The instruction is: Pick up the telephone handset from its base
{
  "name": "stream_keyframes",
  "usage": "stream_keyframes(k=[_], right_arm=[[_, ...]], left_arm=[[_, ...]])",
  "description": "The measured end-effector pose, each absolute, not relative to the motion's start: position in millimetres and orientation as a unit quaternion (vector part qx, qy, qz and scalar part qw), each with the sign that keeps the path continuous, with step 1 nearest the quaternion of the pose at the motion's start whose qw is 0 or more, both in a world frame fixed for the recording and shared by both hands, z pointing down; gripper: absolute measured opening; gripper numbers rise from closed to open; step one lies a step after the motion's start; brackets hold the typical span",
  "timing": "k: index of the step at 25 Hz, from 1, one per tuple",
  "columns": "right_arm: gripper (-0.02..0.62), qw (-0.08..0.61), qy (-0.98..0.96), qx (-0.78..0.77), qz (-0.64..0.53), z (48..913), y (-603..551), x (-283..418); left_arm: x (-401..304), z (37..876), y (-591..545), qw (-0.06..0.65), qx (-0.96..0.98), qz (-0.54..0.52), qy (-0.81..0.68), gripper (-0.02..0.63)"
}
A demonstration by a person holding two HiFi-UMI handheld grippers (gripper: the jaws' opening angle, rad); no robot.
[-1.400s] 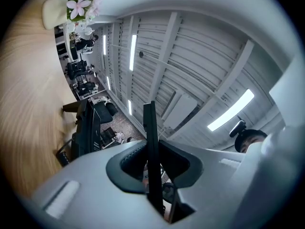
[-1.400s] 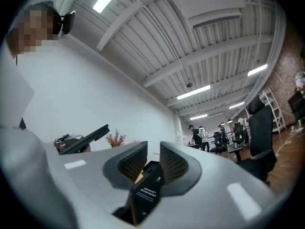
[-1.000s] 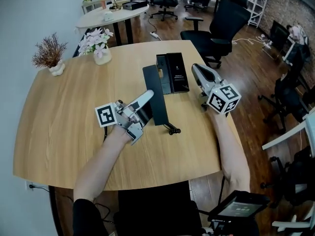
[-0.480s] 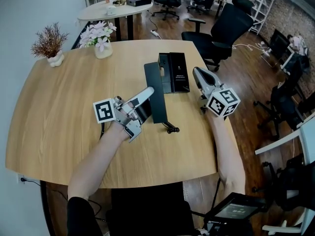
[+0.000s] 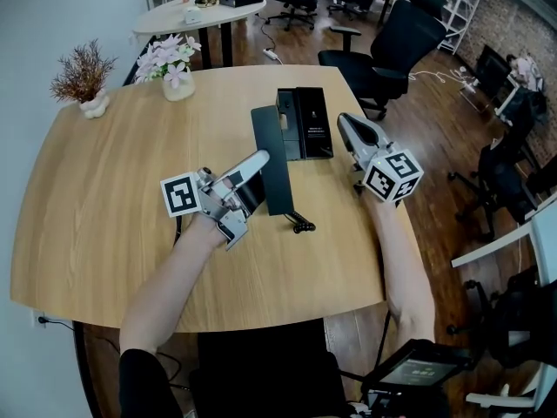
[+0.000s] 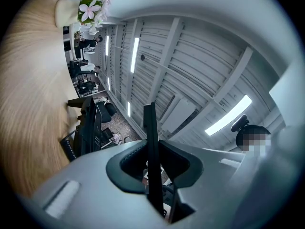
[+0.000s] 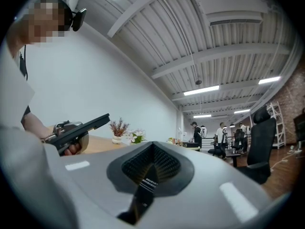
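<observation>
Left gripper (image 5: 251,190) part-closed, clamping slim black handset (image 5: 274,155) at frame centre, beside base (image 5: 306,124) | right gripper (image 5: 346,125) shut, empty | I'd grip firmly, raise slowly, mind cord (image 5: 300,225).

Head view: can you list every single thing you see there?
Table: one, light wood, fills the middle.
Phone base: one, black, on the table's far side.
Handset: one, black, just left of the base, gripped.
Cord: one, black, on the table at the handset's near end.
Flowers: one bunch, pink and white, far-left table edge.
Dry plant: one, reddish brown, far-left corner.
Office chairs: several, black, on the floor beyond.
Left gripper: one, grey, shut on the handset.
Right gripper: one, grey, right of the base, shut, empty.
</observation>
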State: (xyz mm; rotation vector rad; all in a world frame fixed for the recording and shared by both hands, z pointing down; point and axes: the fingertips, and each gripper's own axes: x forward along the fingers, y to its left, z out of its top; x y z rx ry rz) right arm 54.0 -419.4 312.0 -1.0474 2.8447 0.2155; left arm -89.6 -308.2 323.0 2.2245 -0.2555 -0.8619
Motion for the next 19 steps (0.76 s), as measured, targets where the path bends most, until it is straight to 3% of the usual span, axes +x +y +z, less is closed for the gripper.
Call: stream_keyframes(k=[15,19], right_arm=[[0.003,0.047,0.936,-0.34,0.074,313.6,-421.0,53.1],[0.003,0.053,0.949,-0.295,0.097,296.4,-442.8,18.6]], left_arm=[[-89.2,323.8,-308.2,0.361,0.865,-0.334,-0.101,0.078],[-116.1,311.7,-313.7,0.327,0.866,-0.354,-0.133,0.078]])
